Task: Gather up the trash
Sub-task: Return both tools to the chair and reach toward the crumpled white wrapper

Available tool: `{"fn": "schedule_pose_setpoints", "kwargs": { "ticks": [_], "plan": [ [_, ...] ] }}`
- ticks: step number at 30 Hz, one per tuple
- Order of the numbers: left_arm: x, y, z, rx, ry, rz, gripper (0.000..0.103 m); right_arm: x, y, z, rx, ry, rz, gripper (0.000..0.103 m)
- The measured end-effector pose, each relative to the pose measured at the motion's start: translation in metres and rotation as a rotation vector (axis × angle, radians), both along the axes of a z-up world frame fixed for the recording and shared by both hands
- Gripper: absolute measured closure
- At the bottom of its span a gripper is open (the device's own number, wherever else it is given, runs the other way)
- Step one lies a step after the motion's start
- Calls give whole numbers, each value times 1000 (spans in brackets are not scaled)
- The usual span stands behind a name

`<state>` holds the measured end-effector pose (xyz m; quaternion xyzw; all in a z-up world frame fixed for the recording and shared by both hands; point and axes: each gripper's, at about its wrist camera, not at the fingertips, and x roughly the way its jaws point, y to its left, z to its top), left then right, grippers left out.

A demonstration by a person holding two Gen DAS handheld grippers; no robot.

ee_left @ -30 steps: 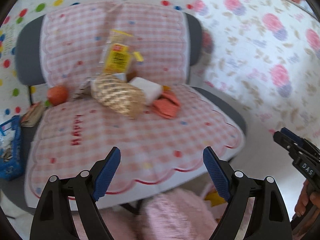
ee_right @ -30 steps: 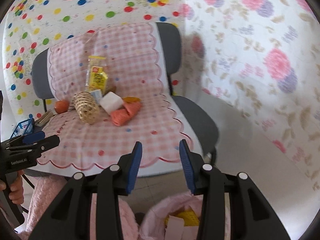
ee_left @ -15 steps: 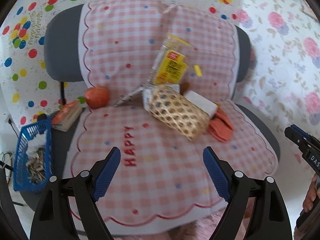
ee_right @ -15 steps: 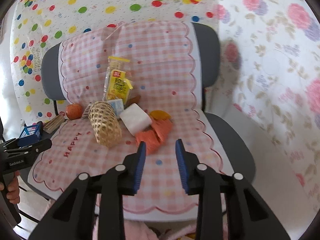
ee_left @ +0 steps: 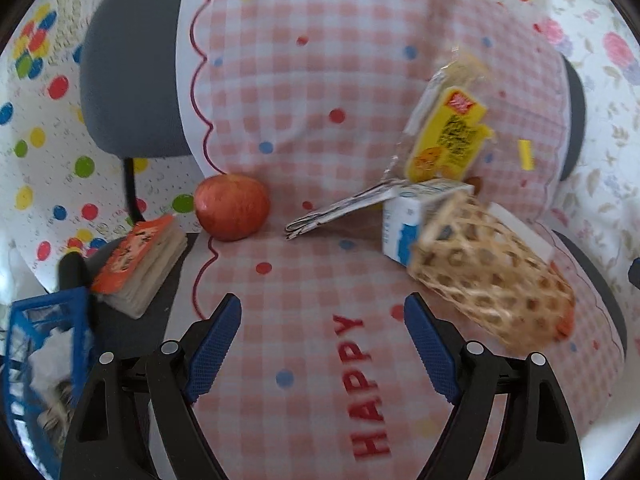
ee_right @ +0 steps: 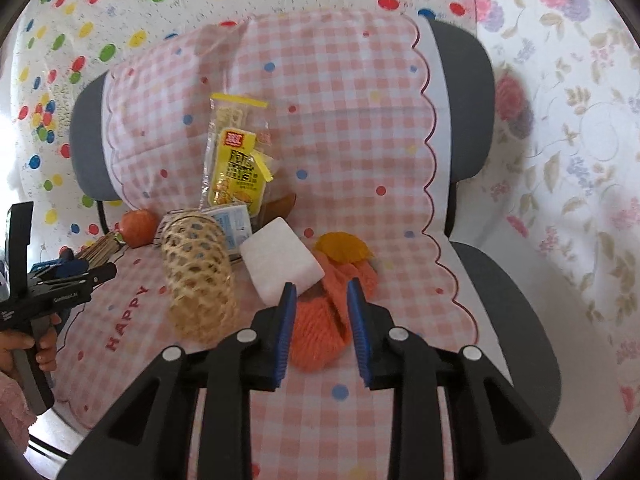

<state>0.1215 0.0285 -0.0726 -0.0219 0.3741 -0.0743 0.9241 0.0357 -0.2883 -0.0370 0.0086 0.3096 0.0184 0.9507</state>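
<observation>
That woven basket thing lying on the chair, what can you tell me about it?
The woven basket is a pale straw-coloured tube of open lattice, apparently bamboo or rattan, with light showing through its holes. It lies tipped on its side on the pink checked cover, near the word HAPPY. Its far end rests against a small blue-and-white carton, and a white block lies close beside it. Neither gripper touches it, and it looks empty.

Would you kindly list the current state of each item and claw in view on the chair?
left claw: open, empty, above the seat cover.
right claw: partly closed, orange foam net behind the gap, contact unclear.
wicker basket: tipped on its side.
orange foam net: crumpled on the seat.
yellow snack packet: leaning against the backrest.
small carton: top flap open.
apple: whole, resting on the seat.
book: closed, lying tilted.
</observation>
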Motion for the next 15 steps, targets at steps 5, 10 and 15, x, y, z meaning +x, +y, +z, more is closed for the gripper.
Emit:
{"fn": "schedule_pose_setpoints", "kwargs": {
  "ticks": [5,10,15],
  "plan": [
    [32,-5,-12,51,-5,-15,26,41,-4,-12,20,45,-1,77],
    [64,-17,-17,119,-24,-54,30,67,-11,-20,60,80,-3,76],
    [92,-31,-23,170,-22,-94,38,83,-16,-23,65,87,-1,76]
  ]
}}
